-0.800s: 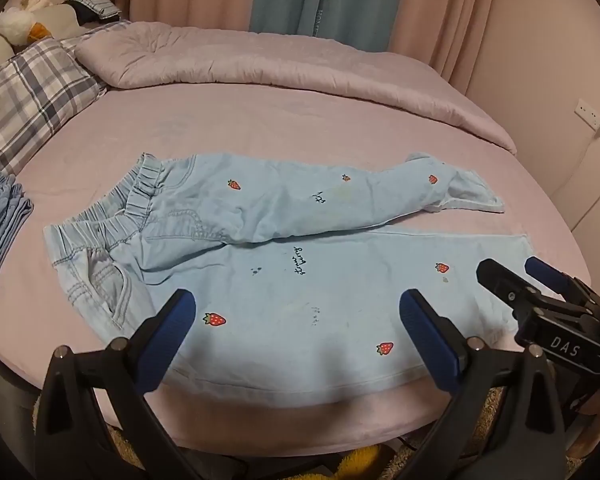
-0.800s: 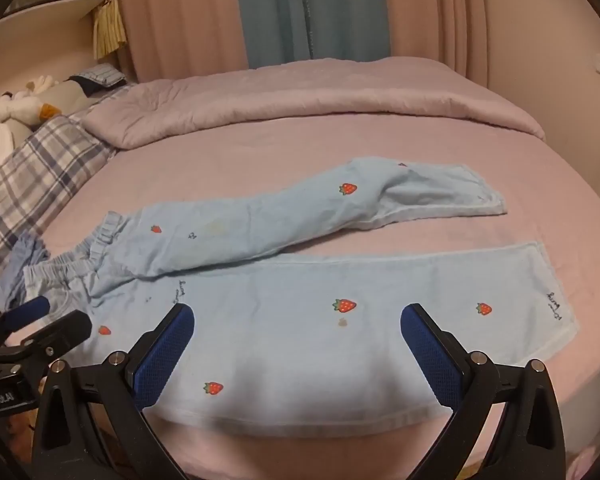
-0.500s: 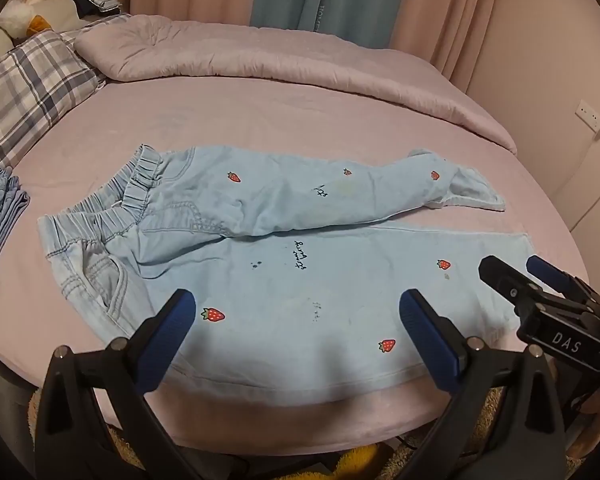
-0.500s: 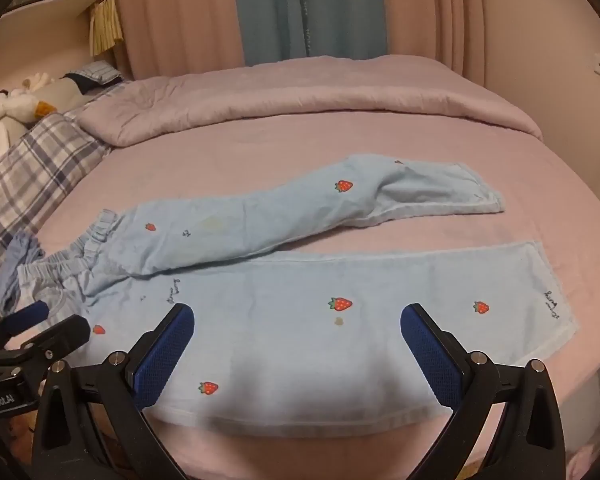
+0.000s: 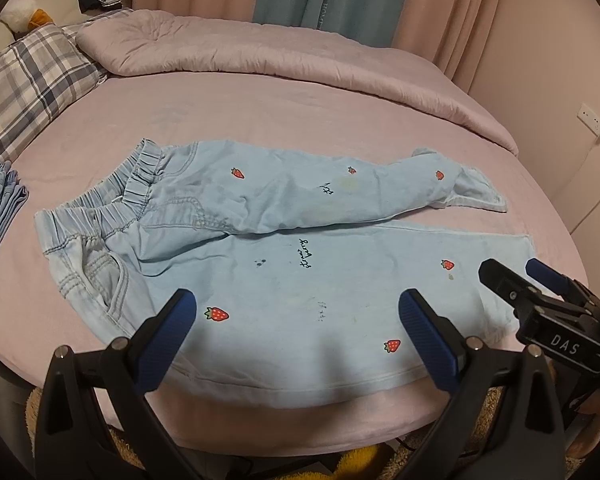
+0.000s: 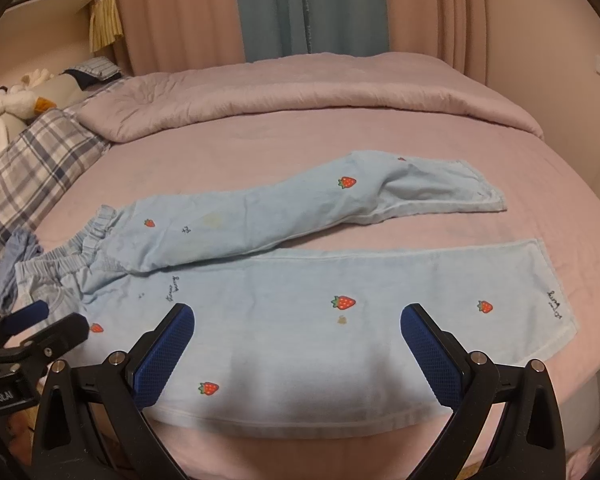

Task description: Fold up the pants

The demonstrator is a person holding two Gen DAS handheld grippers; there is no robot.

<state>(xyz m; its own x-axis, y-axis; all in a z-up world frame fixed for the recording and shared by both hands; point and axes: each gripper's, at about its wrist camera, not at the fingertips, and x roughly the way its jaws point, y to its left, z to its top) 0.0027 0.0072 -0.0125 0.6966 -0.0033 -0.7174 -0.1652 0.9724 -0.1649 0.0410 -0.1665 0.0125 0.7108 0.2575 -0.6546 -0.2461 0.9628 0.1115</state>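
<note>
Light blue pants (image 5: 284,272) with red strawberry prints lie flat on the pink bed, waistband at the left, legs running right; they also show in the right wrist view (image 6: 300,300). The far leg is angled away and creased near its hem (image 5: 472,192). My left gripper (image 5: 296,340) is open and empty, above the near leg by the bed's front edge. My right gripper (image 6: 296,348) is open and empty, above the near leg further right. Each gripper shows at the edge of the other's view: the right one (image 5: 540,292), the left one (image 6: 40,328).
A folded pink quilt (image 5: 280,60) lies across the far side of the bed. A plaid pillow (image 5: 28,84) and a plush toy (image 5: 24,8) sit at the far left. Folded blue cloth (image 5: 0,204) lies at the left edge. Curtains hang behind.
Both views have shifted a little over the pants; the left view has tilted so the pants sit slightly further away. The pants have not moved and both grippers stay open.
</note>
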